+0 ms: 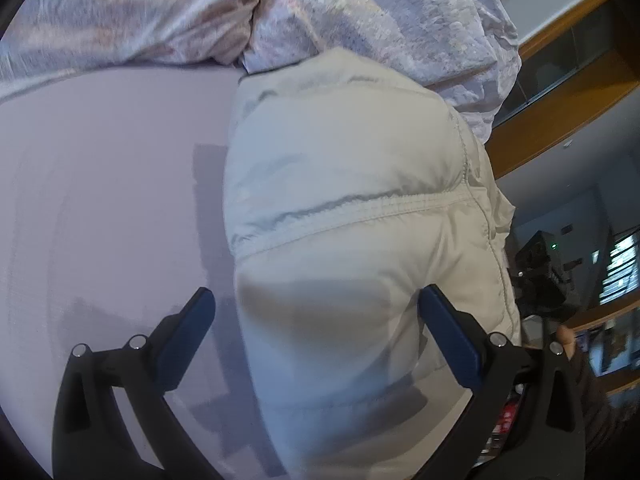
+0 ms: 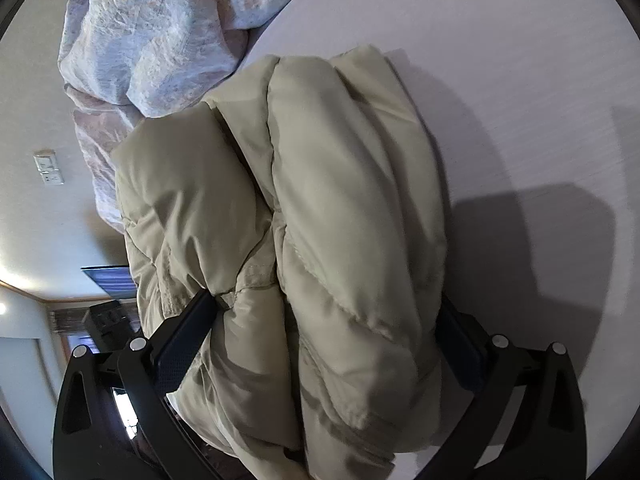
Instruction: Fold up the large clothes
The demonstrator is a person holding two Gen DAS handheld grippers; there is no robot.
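A puffy off-white quilted jacket (image 1: 344, 208) lies folded on a pale lilac bed sheet (image 1: 112, 184). My left gripper (image 1: 316, 308) is open, its jaws wide apart on either side of the jacket's near end; the left fingertip (image 1: 200, 304) is over the sheet and the right one (image 1: 432, 304) touches the jacket. In the right wrist view the same jacket (image 2: 328, 216) is bunched in thick folds. My right gripper (image 2: 324, 312) is closed around that thick bundle, with its fingers (image 2: 188, 328) pressed into the fabric on both sides.
A crumpled floral duvet (image 1: 280, 12) is heaped behind the jacket and also shows in the right wrist view (image 2: 152, 40). Wooden shelving (image 1: 568, 92) and dark equipment (image 1: 540, 272) stand beyond the bed's edge. A wall socket (image 2: 50, 168) is on the white wall.
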